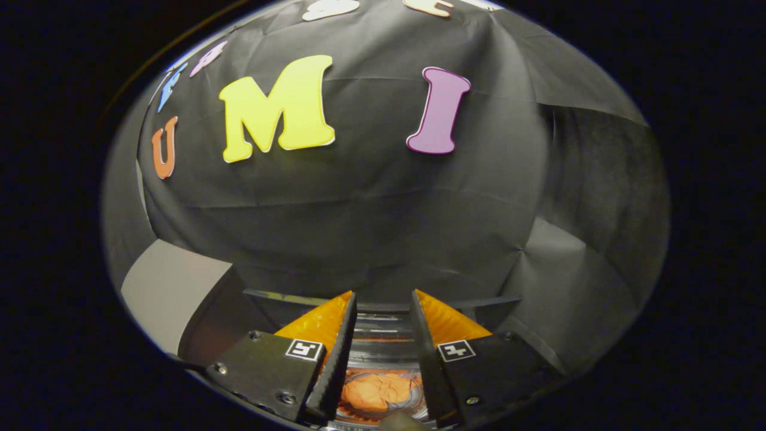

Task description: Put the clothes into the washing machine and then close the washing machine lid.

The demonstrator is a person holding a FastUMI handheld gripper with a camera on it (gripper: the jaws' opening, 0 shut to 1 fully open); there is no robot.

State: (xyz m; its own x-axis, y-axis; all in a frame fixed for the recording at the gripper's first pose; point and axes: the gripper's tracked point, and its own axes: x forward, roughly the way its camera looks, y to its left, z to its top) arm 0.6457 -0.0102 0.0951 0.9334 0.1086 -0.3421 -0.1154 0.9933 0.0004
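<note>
My gripper point(383, 296) stands open, and nothing is held between its fingers point(338, 353). Below the fingers, seen through the gap between them, an orange piece of clothing point(378, 392) lies crumpled inside the washing machine's drum. The drum's ribbed metal wall point(383, 344) rises behind the cloth. A dark straight edge of the washing machine point(281, 296) runs across just beyond the fingertips. I cannot tell where the lid is.
The booth's black cloth wall point(371, 203) hangs close behind the machine. A pale grey panel point(167, 287) stands to the left of the machine. Folds of the cloth point(556, 281) drape on the right side.
</note>
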